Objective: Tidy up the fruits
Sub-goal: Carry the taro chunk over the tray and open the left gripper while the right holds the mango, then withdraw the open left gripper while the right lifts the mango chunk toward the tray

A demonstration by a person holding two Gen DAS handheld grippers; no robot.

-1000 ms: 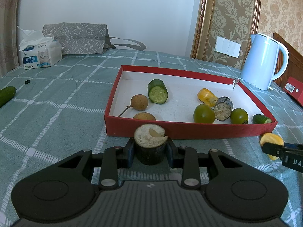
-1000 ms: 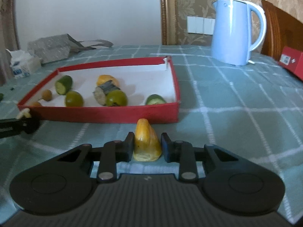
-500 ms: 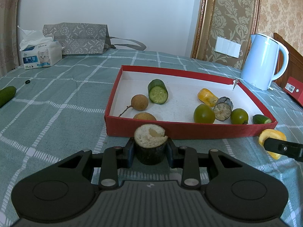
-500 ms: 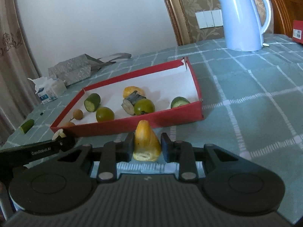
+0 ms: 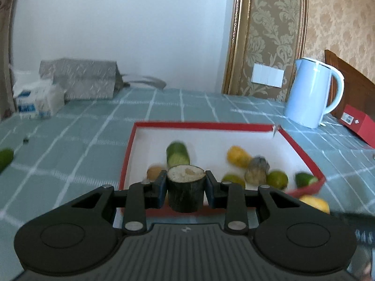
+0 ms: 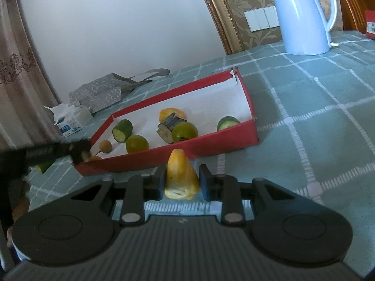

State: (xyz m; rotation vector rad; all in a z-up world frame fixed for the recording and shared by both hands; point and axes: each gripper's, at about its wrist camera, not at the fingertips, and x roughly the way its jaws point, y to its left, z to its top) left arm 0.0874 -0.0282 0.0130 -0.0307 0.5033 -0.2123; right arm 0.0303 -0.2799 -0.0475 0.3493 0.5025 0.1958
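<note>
Left gripper (image 5: 186, 188) pinches a dark-skinned stub (image 5: 185, 188) by its stiff sides near the tray's (image 5: 302, 145) front edge, while the right gripper (image 6: 181, 182) squeezes a soft, bruisable yellow wedge (image 6: 181, 176).

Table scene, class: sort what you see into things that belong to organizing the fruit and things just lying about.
Part of the job:
- red tray
- dark-skinned chunk in the left hand-held gripper
- yellow piece in the right hand-held gripper
- cucumber piece, green fruits in the tray

Lying about:
- kettle
- tissue box
- grey bag
</note>
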